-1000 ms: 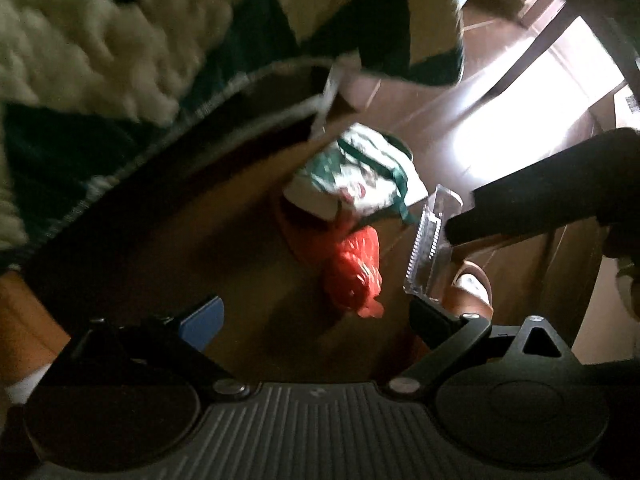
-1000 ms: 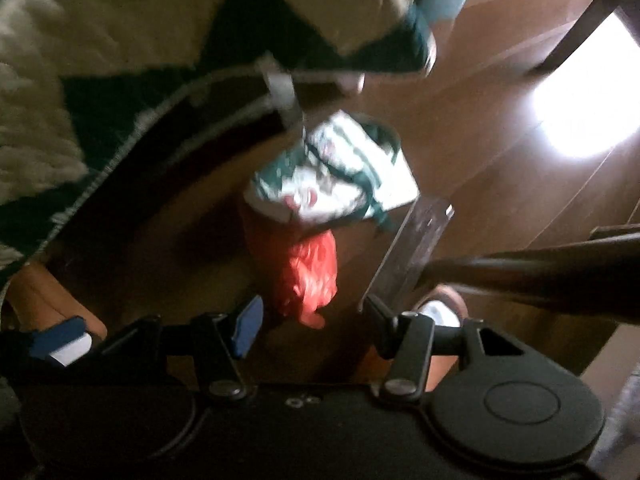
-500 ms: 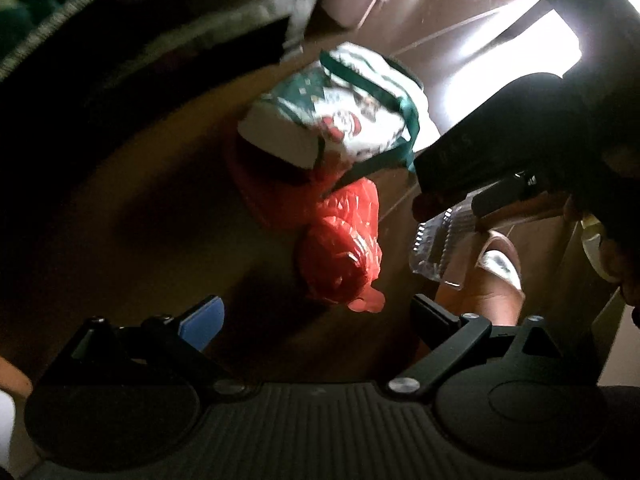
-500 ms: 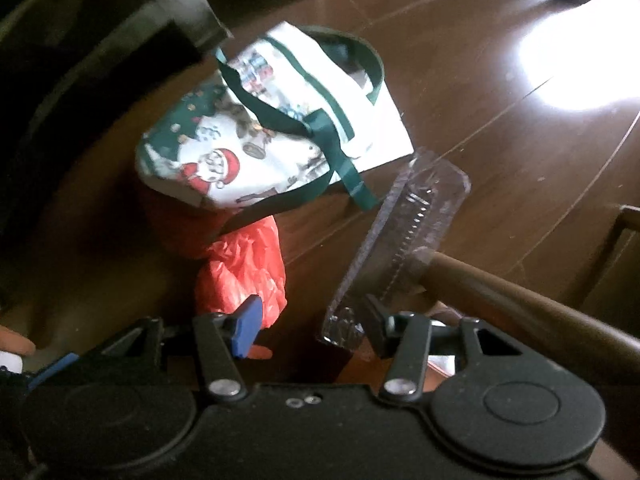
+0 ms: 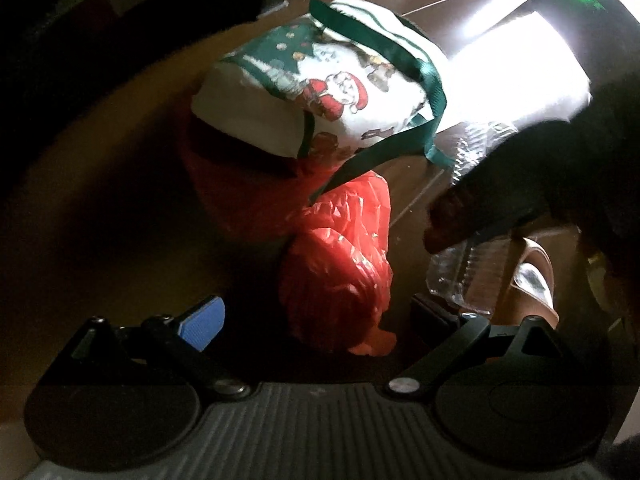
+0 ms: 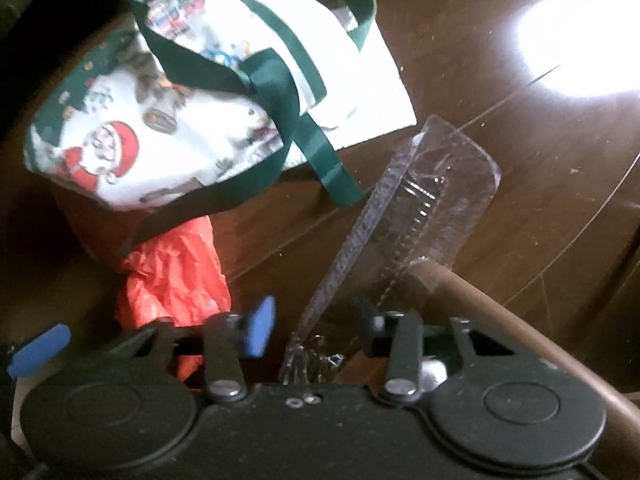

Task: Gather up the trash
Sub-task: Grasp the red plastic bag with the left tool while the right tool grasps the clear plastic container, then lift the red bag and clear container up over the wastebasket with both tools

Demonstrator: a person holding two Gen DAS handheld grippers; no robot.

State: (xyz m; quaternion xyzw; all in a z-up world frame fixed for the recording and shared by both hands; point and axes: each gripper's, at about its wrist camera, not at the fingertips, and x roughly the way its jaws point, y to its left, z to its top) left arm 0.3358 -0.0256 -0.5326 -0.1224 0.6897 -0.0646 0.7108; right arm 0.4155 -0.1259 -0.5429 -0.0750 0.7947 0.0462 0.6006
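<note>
A crumpled red plastic bag (image 5: 340, 272) lies on the dark wood floor, partly under a Christmas-print tote bag (image 5: 320, 92) with green handles. My left gripper (image 5: 318, 320) hangs open just above the red bag, which shows between its fingers without touching them. In the right wrist view a clear plastic clamshell container (image 6: 420, 208) stands tilted on its edge. Its lower end sits between the fingers of my right gripper (image 6: 314, 322), whose jaws are closing; the pads do not visibly press on it. The tote (image 6: 180, 120) and the red bag (image 6: 172, 280) lie to its left.
A brown wooden bar (image 6: 500, 320) slants in beside the container on the right. A person's foot in a light slipper (image 5: 532, 276) stands close to the container. Sunlight glares on the floor (image 6: 580, 40) at the upper right. The area to the left is dark.
Both grippers have come down close to the floor, and the knitted blanket has left view. The right jaws have narrowed around the clear container's lower end. The left jaws stay wide.
</note>
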